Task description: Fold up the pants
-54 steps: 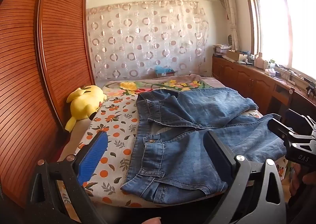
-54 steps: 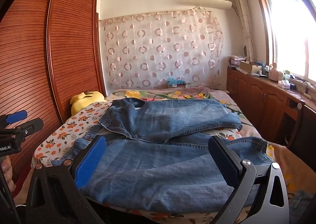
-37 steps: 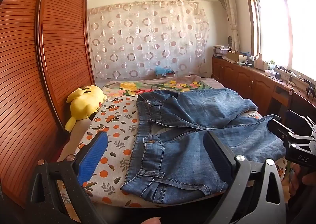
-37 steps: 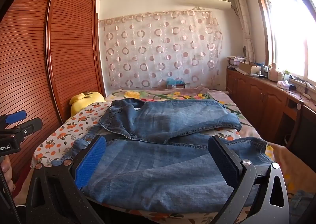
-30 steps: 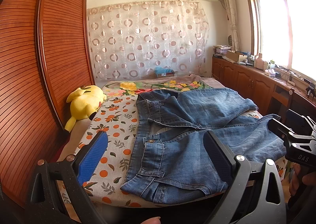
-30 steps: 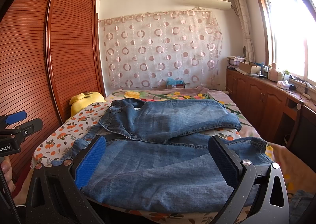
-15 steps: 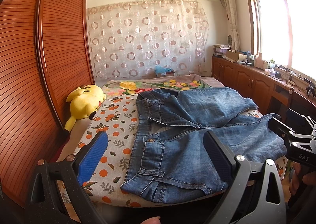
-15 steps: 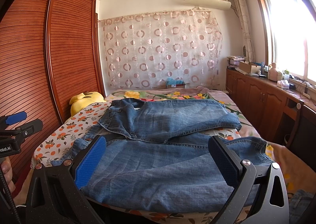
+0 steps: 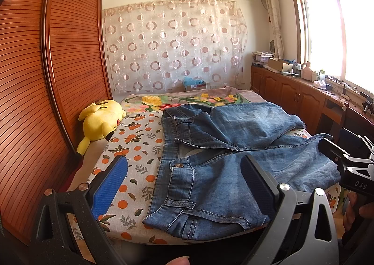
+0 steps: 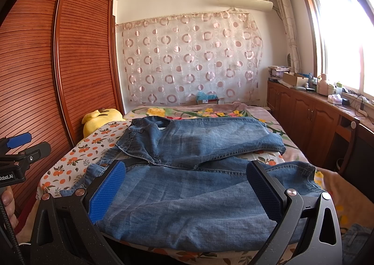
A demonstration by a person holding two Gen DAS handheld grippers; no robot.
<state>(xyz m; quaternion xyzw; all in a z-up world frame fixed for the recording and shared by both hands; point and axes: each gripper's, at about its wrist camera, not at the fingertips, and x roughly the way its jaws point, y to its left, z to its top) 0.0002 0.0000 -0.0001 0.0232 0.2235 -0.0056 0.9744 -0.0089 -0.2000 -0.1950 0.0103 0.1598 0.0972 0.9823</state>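
Blue jeans (image 9: 233, 166) spread over the near part of the bed (image 9: 135, 148), on the sheet with orange fruit print. Waistband and button toward the wardrobe (image 9: 46, 78) side, the two legs running away from the wardrobe toward the window side. Legs lying apart in an open V, the far leg (image 10: 210, 141) angled across the mattress, the near leg (image 10: 198, 194) along the bed edge closest to the cameras. Not yet folded at all, so judged to be at the very start: approach before the first grasp.

Left gripper (image 9: 184, 183) held off the bed edge in front of the waistband, jaws wide apart, nothing between the blue pads. Right gripper (image 10: 187, 190) held off the same edge in front of the near leg, farther from the wardrobe, jaws also wide apart and empty. Neither one touching the denim.

Yellow plush toy (image 9: 100, 122) resting against the wardrobe, well apart from the jeans, probably no obstacle.

Next move, as a judgement only: to lower both grippers to the cloth, pinching waistband on the wardrobe side and leg on the other side, then to bring one leg over the other. Care needed with thick denim at the seams, and with the hem hanging over the bed edge.
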